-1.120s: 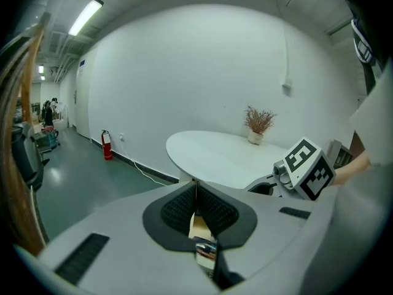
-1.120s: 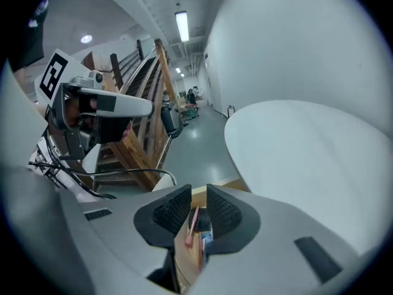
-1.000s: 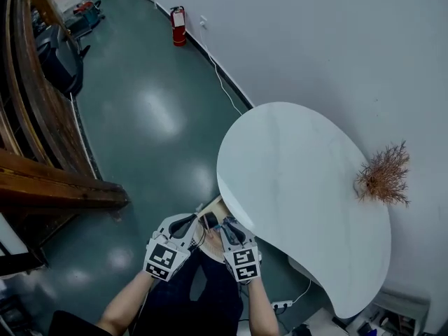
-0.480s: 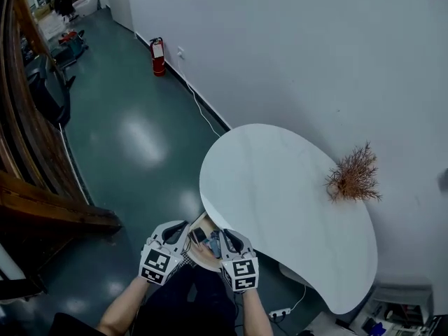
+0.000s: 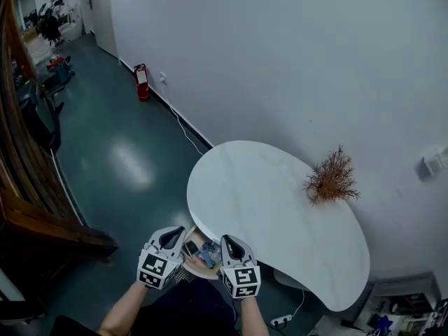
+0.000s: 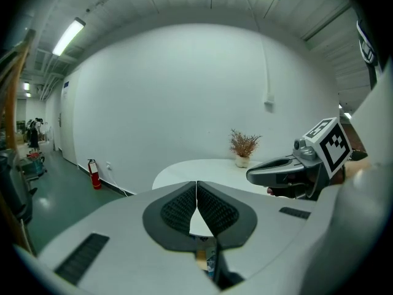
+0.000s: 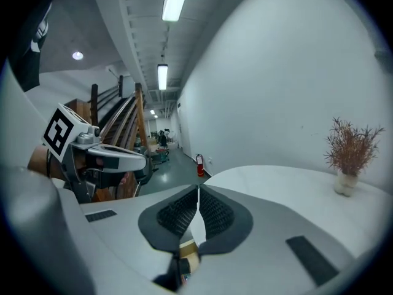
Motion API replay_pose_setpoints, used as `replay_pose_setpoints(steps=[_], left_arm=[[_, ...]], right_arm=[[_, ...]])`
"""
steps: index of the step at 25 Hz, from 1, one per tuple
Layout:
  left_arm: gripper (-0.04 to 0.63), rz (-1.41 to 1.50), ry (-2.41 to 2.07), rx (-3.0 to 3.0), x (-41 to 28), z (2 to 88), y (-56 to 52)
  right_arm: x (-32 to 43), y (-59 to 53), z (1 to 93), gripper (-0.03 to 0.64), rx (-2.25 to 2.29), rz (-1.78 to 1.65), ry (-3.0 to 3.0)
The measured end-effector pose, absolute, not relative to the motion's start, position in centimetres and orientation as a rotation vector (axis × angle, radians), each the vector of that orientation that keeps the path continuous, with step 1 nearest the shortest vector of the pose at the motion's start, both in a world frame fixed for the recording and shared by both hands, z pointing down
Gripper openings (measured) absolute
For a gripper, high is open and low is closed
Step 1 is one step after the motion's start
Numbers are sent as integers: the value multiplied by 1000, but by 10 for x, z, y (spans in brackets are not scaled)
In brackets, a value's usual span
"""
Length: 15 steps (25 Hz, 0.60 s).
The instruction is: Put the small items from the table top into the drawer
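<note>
The white kidney-shaped table [image 5: 259,201] carries only a dried plant in a small pot [image 5: 330,178]; I see no small items on its top. Under its near end a wooden drawer [image 5: 205,264] stands open with several small items in it. My left gripper [image 5: 172,238] and right gripper [image 5: 230,244] hover side by side above the drawer, both shut with nothing between the pads. In the left gripper view the left gripper [image 6: 196,192] points over the table toward the plant [image 6: 244,146]. In the right gripper view the right gripper [image 7: 198,200] does the same.
A red fire extinguisher [image 5: 141,82] stands by the wall, with a cable running along the floor from it. A wooden staircase [image 5: 31,194] fills the left side. A power strip [image 5: 281,320] lies on the floor under the table. Boxes clutter the bottom right corner.
Both grippers have risen together from the drawer, still shut. The head view has lifted, so more wall shows and the table sits lower in the picture.
</note>
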<state>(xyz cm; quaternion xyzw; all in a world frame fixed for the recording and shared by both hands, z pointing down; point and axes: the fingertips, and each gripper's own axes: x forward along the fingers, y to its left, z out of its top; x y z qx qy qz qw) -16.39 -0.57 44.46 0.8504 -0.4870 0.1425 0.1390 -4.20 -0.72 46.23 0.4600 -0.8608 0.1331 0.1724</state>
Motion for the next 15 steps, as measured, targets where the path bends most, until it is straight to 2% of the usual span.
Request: replay_pose_setpoints(steps=[15], left_arm=[[20,344,-1342,2570,-128,400,20]], right_arm=[[-11,21,394,29,1512,273,-2494]])
